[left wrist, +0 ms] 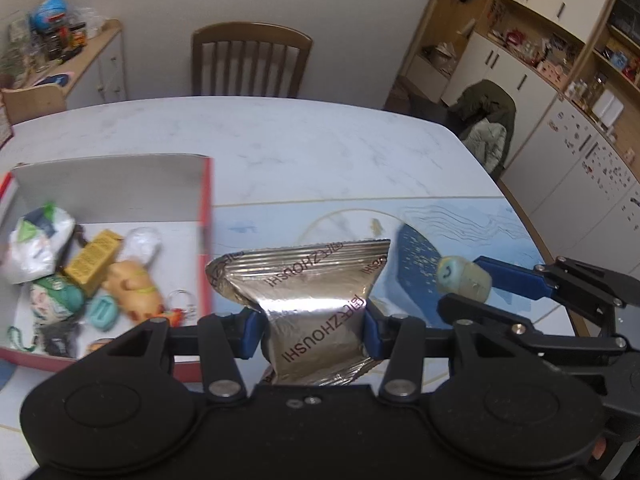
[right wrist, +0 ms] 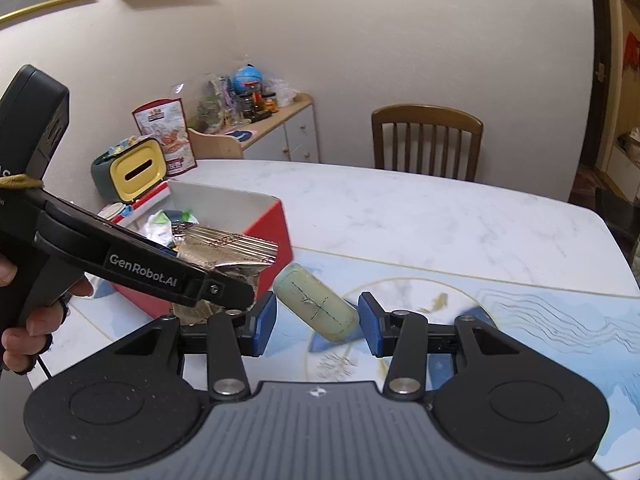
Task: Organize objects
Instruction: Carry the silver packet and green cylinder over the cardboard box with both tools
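My left gripper (left wrist: 314, 330) pinches a foil packet (left wrist: 304, 280), just right of the red box (left wrist: 206, 216) where it belongs. My right gripper (right wrist: 316, 322) seems to clamp a pale case (right wrist: 316, 308) above the mat (right wrist: 540, 320), ready to follow.

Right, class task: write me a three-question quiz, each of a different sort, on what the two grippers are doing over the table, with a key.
1. True or false: the left gripper is clamped on a silver foil packet.
2. Multiple choice: the pale green capsule-shaped item is held by A) the right gripper, B) the left gripper, C) nothing; it lies in the box.
3. Fill in: the red-sided box with small toys in it sits to the ___ of the foil packet in the left wrist view.

Key: 1 true; 2 A; 3 left.
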`<state>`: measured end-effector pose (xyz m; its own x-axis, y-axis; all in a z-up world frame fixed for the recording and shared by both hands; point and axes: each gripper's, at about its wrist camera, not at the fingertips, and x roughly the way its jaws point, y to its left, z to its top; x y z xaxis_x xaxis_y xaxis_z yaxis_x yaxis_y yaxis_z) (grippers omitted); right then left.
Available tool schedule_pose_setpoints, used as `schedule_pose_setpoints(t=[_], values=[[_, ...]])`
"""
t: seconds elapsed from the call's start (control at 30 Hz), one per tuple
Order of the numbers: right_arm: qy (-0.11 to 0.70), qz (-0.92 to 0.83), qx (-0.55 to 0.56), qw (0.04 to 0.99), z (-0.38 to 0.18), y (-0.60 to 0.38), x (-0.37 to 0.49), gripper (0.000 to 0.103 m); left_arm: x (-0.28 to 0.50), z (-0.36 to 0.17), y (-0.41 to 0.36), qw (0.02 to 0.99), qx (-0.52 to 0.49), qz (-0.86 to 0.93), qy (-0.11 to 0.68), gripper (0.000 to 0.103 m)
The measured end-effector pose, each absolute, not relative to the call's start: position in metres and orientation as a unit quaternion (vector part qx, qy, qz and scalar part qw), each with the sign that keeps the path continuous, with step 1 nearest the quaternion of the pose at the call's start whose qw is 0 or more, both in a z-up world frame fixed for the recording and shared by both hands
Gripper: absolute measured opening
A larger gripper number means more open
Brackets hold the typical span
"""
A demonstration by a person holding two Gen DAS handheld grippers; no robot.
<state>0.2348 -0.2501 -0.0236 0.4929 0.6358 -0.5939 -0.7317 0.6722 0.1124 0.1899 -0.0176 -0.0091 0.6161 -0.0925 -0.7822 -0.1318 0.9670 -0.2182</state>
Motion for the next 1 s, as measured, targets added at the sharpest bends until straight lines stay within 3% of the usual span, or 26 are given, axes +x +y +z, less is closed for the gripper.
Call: schedule_pose_setpoints(t=[0.13, 0.2, 0.33, 0.43, 0.67, 1.0], values=[[0.306, 0.403, -0.084, 0.858, -0.02, -0.227, 0.228, 0.044, 0.177, -0.008, 0.015, 0.891, -0.135, 0.028, 0.433, 0.047], [0.304, 0.406, -0.09, 0.857, -0.019, -0.214, 0.225, 0.037, 0.173, -0.009, 0.032, 0.89, -0.137, 0.035, 0.433, 0.047], [0.305, 0.415, -0.091, 0.852, -0.018, -0.187, 0.221, 0.034, 0.167, -0.011, 0.063, 0.888, -0.14, 0.05, 0.434, 0.047], [0.306, 0.415, -0.106, 0.85, -0.024, -0.161, 0.219, 0.022, 0.161, -0.01, 0.086, 0.89, -0.143, 0.055, 0.431, 0.047], [0.324, 0.39, -0.121, 0.854, -0.044, -0.155, 0.241, 0.022, 0.156, -0.014, 0.132, 0.888, -0.15, 0.073, 0.429, 0.047], [0.398, 0.393, -0.164, 0.813, -0.123, -0.127, 0.247, 0.023, 0.16, -0.028, 0.148, 0.878, -0.155, 0.065, 0.448, 0.047]])
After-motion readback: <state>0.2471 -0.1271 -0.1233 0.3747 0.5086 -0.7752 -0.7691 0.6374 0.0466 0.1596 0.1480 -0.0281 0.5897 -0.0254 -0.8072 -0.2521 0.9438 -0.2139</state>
